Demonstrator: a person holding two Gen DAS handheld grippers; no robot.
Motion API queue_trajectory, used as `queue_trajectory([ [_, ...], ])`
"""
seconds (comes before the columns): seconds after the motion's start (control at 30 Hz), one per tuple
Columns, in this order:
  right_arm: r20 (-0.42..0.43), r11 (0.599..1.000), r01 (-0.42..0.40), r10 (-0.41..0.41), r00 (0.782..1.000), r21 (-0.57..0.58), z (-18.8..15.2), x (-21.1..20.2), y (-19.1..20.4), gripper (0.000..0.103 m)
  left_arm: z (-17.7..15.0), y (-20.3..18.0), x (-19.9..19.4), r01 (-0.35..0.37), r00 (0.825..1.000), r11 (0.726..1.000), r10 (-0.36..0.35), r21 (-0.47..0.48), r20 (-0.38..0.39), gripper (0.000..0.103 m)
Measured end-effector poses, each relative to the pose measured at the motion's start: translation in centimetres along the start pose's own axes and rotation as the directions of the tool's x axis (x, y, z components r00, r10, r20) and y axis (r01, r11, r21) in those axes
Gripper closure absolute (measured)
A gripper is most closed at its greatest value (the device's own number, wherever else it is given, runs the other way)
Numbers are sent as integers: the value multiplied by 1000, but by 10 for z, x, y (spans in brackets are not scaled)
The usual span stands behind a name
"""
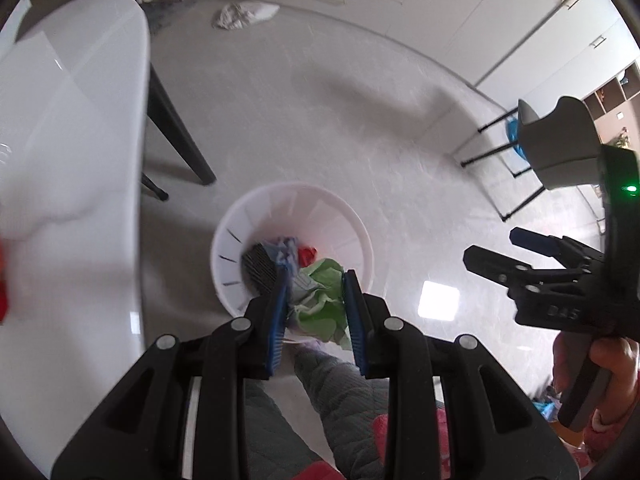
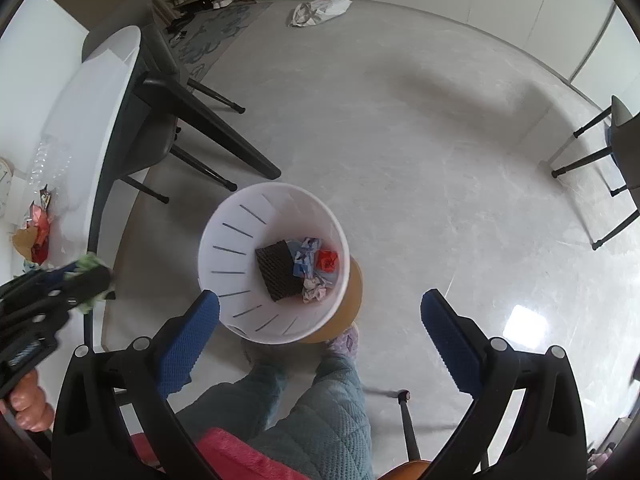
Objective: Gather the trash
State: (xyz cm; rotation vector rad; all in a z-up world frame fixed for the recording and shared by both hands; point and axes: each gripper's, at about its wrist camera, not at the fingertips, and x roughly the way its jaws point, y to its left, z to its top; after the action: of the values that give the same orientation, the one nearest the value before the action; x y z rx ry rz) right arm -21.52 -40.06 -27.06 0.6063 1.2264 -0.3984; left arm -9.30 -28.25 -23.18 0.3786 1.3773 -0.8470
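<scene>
My left gripper (image 1: 316, 312) is shut on a crumpled green paper (image 1: 324, 304) and holds it above the near rim of a white trash bin (image 1: 248, 216) on the floor. The same gripper shows at the left of the right wrist view (image 2: 86, 280) with green paper in it. The bin (image 2: 240, 216) holds a black ribbed block (image 2: 278, 270), blue-white paper (image 2: 306, 256), a red scrap (image 2: 327, 260) and a white wad (image 2: 314, 290). My right gripper (image 2: 320, 320) is open and empty above the bin's near side; it also shows at the right in the left wrist view (image 1: 496, 250).
A white table (image 2: 92, 92) with black legs stands left, with more scraps (image 2: 34, 232) on it. Dark chairs stand by the table (image 2: 160, 136) and at the right (image 2: 616, 152). A white bag (image 2: 316, 12) lies on the far floor. The person's legs (image 2: 320, 408) are below.
</scene>
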Motion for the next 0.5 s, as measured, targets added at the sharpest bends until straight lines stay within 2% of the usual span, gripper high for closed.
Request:
queue_trajectory([
  [0.1,-5,1000,1,-1,1000,5,-3,3,-2,3,-1,-4,10,4,1000,1000,-4,-7,-24,72],
  [0.13,-6,1000,1,-1,1000,3,-2,2,-3,3,-2,-6,12,5,999,1000,-6,-10,-33,59],
  [0.17,-6,1000,2,-2,1000,1,-2,1,-2,3,-2,-6,11,5,999,1000,-5,-13,-32,40],
  [0.27,-5,1000,-1,1,1000,-4,-2,0,-2,3,-6,-13,0,-28,999,1000,28,2,21,16],
  [0.33,-3,1000,-2,2,1000,-2,-3,-1,-2,3,-7,-16,-10,-41,999,999,40,22,33,10],
  [0.5,7,1000,-4,4,1000,-6,-4,-5,2,3,-8,-20,-32,-72,995,996,68,48,78,8],
])
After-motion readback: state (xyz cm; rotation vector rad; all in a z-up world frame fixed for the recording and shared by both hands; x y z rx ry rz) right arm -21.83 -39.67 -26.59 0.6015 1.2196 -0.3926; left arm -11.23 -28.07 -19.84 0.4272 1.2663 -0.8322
